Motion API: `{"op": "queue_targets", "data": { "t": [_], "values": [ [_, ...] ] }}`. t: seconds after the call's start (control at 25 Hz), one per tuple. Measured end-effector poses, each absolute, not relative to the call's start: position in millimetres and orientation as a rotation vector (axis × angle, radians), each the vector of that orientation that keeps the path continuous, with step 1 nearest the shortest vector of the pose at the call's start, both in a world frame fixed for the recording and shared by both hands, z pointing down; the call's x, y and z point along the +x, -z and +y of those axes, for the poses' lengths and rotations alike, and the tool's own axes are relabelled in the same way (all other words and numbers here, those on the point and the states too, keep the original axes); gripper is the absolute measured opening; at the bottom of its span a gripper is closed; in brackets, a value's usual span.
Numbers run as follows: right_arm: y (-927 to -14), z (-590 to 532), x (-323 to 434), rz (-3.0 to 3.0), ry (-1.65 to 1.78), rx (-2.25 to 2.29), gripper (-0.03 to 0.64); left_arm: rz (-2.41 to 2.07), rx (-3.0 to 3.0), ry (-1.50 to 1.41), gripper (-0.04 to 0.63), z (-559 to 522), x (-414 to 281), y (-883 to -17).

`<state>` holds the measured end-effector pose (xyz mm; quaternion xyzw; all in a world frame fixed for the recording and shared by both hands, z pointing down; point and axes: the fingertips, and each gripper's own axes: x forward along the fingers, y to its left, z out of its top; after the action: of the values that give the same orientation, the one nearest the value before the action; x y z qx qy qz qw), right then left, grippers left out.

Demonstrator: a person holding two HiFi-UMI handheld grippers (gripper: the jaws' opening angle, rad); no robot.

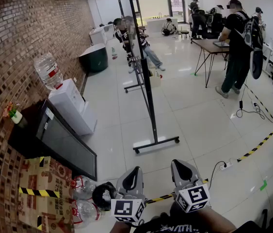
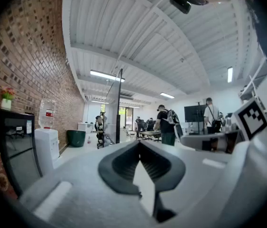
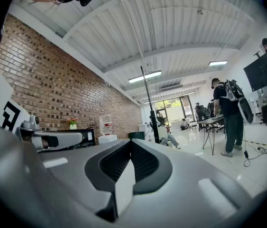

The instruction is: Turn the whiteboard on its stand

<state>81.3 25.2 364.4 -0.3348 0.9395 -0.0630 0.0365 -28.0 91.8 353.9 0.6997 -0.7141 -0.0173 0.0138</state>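
My left gripper [image 1: 130, 179] and right gripper [image 1: 185, 172] are both pressed together with nothing between them, held low and close to me. The whiteboard [image 1: 144, 69] stands well ahead of both, edge-on to me on its stand [image 1: 156, 144]. To turn it well, I judge I should close in first, spread one gripper and pinch the board's frame on the near edge. Then I would swing it slowly about its pivot, keeping the stand's foot from creeping toward the water dispenser [image 1: 68, 103] off to the left.
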Motion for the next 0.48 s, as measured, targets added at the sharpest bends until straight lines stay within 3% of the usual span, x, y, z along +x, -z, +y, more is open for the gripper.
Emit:
{"op": "queue_targets", "data": {
  "t": [0.48],
  "values": [
    [-371, -17, 42, 2.886, 0.173, -1.021, 0.009, -2.279, 2.121, 0.031, 0.006, 60, -73, -358]
  ]
}}
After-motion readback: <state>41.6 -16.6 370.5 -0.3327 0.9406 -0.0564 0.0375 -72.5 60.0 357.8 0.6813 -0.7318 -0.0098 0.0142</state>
